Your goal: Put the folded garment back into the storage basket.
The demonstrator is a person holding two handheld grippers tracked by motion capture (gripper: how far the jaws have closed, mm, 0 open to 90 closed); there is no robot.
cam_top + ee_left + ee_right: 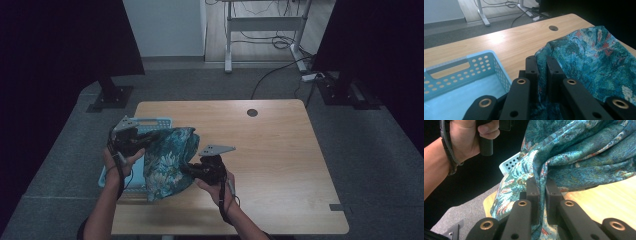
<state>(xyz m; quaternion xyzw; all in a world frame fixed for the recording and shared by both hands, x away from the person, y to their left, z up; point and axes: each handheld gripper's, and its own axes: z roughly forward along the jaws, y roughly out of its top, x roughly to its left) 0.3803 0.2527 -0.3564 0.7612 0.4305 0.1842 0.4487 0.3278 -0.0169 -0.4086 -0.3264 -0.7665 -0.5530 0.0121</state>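
A blue-green cloth (167,160) with a flower print is held up between the two grippers, over the left part of the table (270,150). In the high view the left gripper (145,139) is seen at about 9 o'clock from the cloth, and the right gripper (187,169) at about 4 o'clock from it. The jaws of the left gripper (541,65) are nearly closed, and a fold of the cloth (586,55) is pinched between them. The jaws of the right gripper (541,186) are nearly closed too, and a bunched edge of the cloth (579,152) is squeezed between them. A light blue basket (150,121) with small holes is set at the left edge of the table, and part of it is covered by the cloth. In the left gripper view the basket (461,75) is seen at 9 o'clock from the jaws. The bottom of the cloth is draped down onto the table near its front edge. A small round hole (252,112) is seen in the table at 12 o'clock, well apart from the cloth
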